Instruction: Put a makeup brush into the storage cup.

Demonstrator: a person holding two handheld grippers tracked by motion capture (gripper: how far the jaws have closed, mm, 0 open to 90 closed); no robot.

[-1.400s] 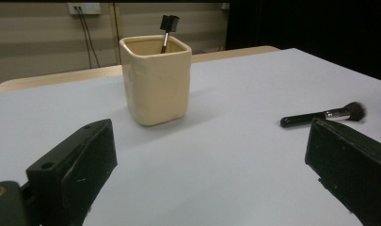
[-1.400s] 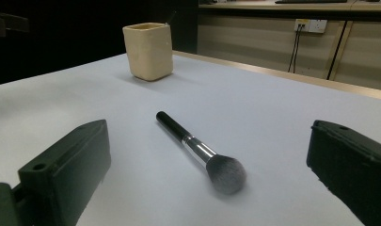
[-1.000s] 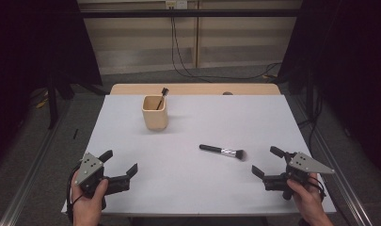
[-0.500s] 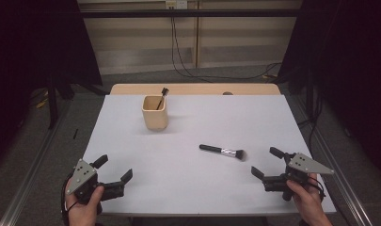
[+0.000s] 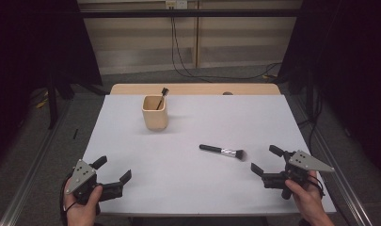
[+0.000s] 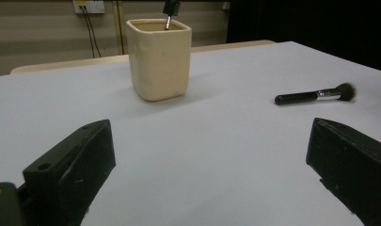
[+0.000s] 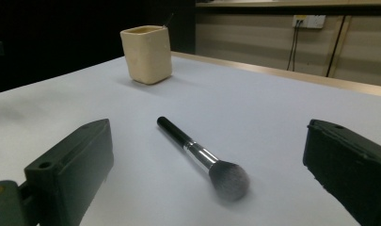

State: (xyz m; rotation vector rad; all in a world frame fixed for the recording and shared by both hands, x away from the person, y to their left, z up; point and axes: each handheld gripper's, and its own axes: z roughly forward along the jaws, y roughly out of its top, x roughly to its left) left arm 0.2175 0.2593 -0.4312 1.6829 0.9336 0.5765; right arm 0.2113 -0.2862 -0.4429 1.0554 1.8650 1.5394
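White paper is covering the table (image 5: 188,188), and behind it we are seeing a pale wall with hanging cables and dark curtains on both sides. We are holding the right gripper (image 5: 268,161) at the near right edge, jaws spread wide and gripping nothing. The left gripper (image 5: 115,172) is waiting at the near left corner, also spread and empty.

The makeup brush (image 5: 222,151) is lying flat on the paper, right of the middle, with its bristles pointing toward the right gripper and its black handle pointing left. The beige cup (image 5: 155,112) is standing upright at the far left part of the table, well apart from the brush, and another brush (image 5: 162,96) is already leaning inside it.

We judge that we are at the start of the picking step: the loose brush is not yet touched. The next move is asking us to bring the right gripper forward and low, so that its jaws are closing across the thin handle.

The right gripper view is showing the brush (image 7: 202,157) lying between the spread jaws, with its shiny metal collar clear. The left gripper view is showing the cup (image 6: 159,57) closer, with the dark brush tip (image 6: 169,9) rising over its rim.
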